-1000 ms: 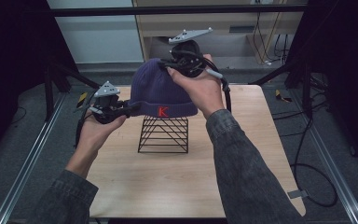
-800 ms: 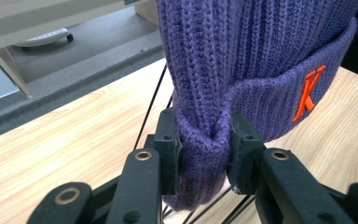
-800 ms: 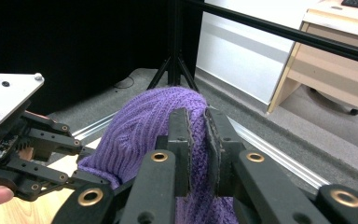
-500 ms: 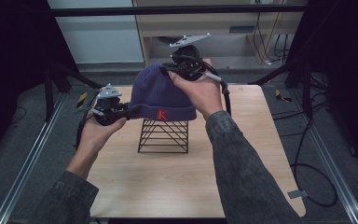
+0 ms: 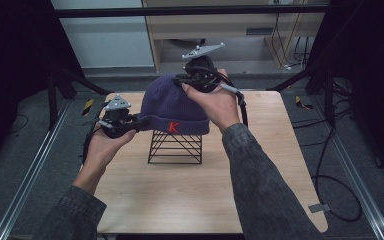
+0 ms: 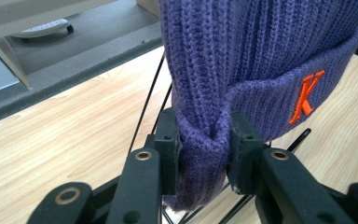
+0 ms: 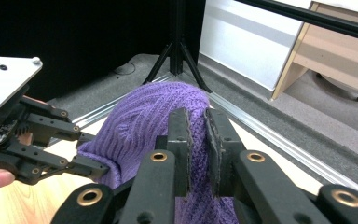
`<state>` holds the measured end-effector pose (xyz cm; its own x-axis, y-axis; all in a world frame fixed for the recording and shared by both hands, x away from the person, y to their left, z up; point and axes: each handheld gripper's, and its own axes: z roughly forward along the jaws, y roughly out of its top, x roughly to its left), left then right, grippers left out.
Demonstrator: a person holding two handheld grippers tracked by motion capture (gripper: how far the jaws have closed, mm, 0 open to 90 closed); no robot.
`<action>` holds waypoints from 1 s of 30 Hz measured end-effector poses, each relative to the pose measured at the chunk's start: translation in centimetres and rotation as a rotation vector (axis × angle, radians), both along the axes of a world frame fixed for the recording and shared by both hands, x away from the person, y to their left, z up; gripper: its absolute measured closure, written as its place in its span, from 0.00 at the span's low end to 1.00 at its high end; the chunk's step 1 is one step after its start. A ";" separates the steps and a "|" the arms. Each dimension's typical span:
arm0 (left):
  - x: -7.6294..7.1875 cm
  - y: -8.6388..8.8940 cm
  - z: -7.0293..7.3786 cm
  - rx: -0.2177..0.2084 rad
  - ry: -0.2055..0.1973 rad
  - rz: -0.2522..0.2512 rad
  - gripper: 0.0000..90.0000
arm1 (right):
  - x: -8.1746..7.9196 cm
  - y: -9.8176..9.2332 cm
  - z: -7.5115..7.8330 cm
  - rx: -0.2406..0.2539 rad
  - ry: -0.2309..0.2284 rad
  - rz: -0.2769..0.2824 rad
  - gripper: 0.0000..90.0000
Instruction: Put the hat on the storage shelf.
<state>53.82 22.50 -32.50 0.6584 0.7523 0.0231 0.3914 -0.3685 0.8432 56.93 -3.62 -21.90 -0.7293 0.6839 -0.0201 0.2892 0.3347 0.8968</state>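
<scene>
A purple knit beanie (image 5: 172, 106) with an orange letter K on its folded brim hangs just above a black wire stand (image 5: 176, 146) on the wooden table. My left gripper (image 5: 136, 123) is shut on the brim at the hat's left side; in the left gripper view the knit brim (image 6: 204, 154) is pinched between both pads. My right gripper (image 5: 186, 82) is shut on the hat's crown at the back right; in the right gripper view a fold of the beanie (image 7: 196, 135) sits between the jaws, and the left gripper (image 7: 91, 168) shows at the left.
The wooden table (image 5: 260, 170) has bare room in front of and to the right of the stand. Metal rails run along both sides of it, cables lie on the floor at the right, and a wooden cabinet stands behind.
Both hands and the beanie have stayed nearly still above the stand. Both grips are unchanged.
</scene>
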 end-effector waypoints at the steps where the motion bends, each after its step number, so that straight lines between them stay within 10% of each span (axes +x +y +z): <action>1: 0.0 0.0 -0.1 0.006 -0.002 -0.001 0.77 | 0.0 0.0 -0.1 -0.002 -0.001 0.001 0.90; 30: 0.1 0.3 -2.7 0.018 0.026 0.000 0.77 | -0.3 0.4 -1.9 -0.046 0.042 0.049 0.90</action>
<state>53.92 22.76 -35.21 0.6587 0.7522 0.0197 0.4133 -0.3835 0.8259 56.61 -3.20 -23.81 -0.7628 0.6463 -0.0195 0.3083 0.3900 0.8677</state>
